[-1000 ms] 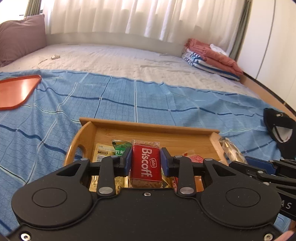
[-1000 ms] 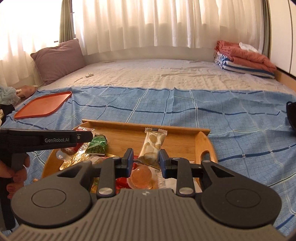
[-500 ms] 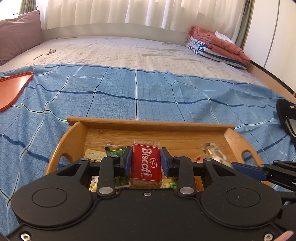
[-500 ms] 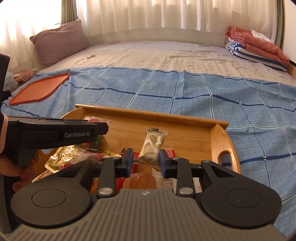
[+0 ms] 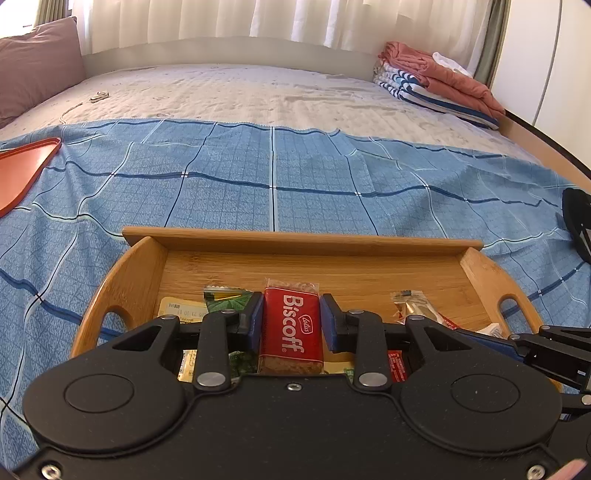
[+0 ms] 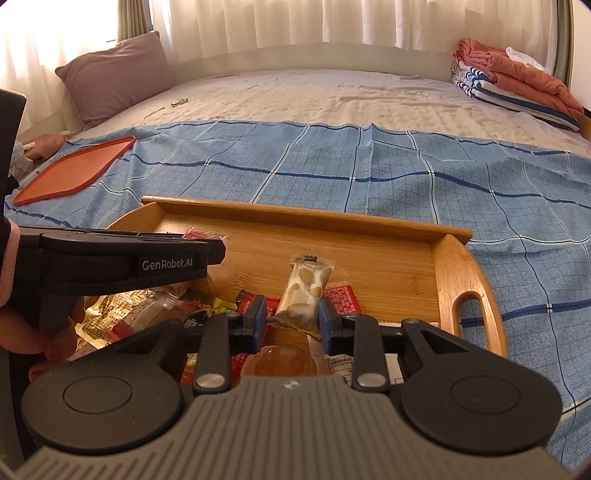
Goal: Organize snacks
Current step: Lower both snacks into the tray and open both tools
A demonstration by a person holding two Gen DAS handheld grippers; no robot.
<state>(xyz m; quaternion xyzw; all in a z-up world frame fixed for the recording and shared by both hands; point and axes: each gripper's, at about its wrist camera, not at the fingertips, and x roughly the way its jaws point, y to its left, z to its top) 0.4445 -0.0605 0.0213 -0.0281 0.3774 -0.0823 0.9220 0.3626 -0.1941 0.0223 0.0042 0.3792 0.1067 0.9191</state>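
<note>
Left wrist view: the left gripper (image 5: 291, 321) clamps a red Biscoff biscuit packet (image 5: 290, 328) above the rectangular bamboo tray (image 5: 303, 242) on the blue checked bedspread (image 5: 221, 184). The right gripper (image 6: 291, 319) flanks a clear nut sachet (image 6: 304, 291), seemingly pinching it, over loose snacks.

A blue checked blanket (image 5: 273, 177) covered the lower half of the frame, over a pale quilted bedspread (image 5: 258, 92) above it. A mauve pillow (image 6: 114, 74) sat at upper left, folded laundry (image 6: 513, 81) (coral on top, striped beneath) at upper right. White curtains (image 6: 332, 22) hung along the top edge.
</note>
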